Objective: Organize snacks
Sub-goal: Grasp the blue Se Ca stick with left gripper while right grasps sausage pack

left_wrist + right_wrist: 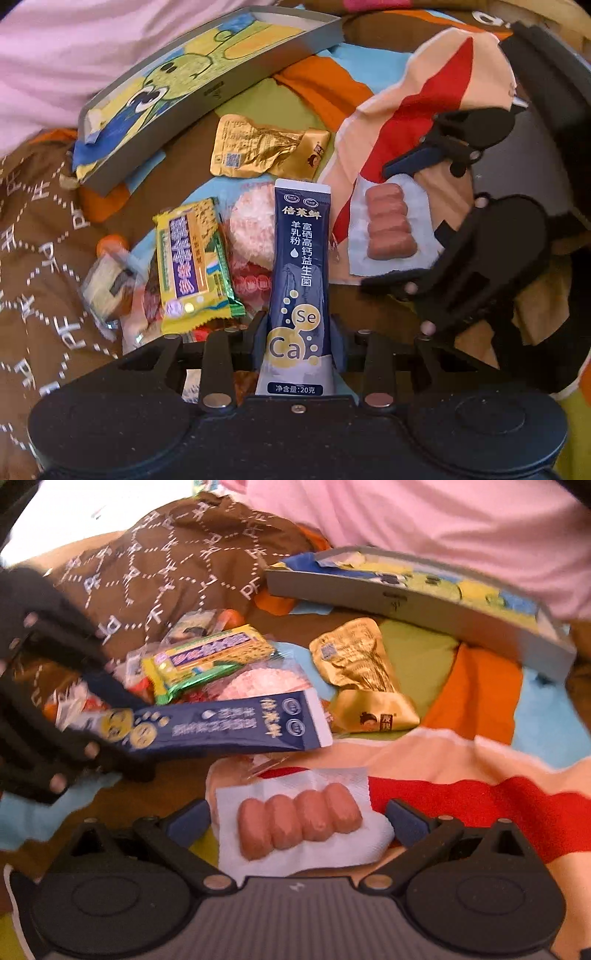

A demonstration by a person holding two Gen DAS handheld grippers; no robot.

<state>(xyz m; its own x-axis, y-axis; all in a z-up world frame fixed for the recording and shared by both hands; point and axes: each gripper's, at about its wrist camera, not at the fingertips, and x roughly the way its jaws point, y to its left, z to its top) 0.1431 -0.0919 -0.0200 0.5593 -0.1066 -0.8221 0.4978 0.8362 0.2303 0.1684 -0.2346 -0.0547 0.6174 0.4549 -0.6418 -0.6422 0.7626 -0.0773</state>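
Observation:
My left gripper [299, 328] is shut on a navy stick packet [301, 258] with "Ca" and "Se" printed on it, holding it by its lower end above the snack pile. The right wrist view shows that packet [221, 727] lying sideways, sticking out of the black left gripper [55, 738]. My right gripper [297, 819] is open, its blue fingertips [188, 823] close to both side edges of a flat clear pack of small sausages [299, 827]. That sausage pack [389, 225] rests on striped cloth.
A pile holds a yellow-green wafer packet [192, 266], a pink round snack [251, 225] and small wrapped items. A gold pouch [266, 151] lies alone behind it. A grey shallow box with a cartoon lining [207, 88] sits at the back by pink fabric [406, 517].

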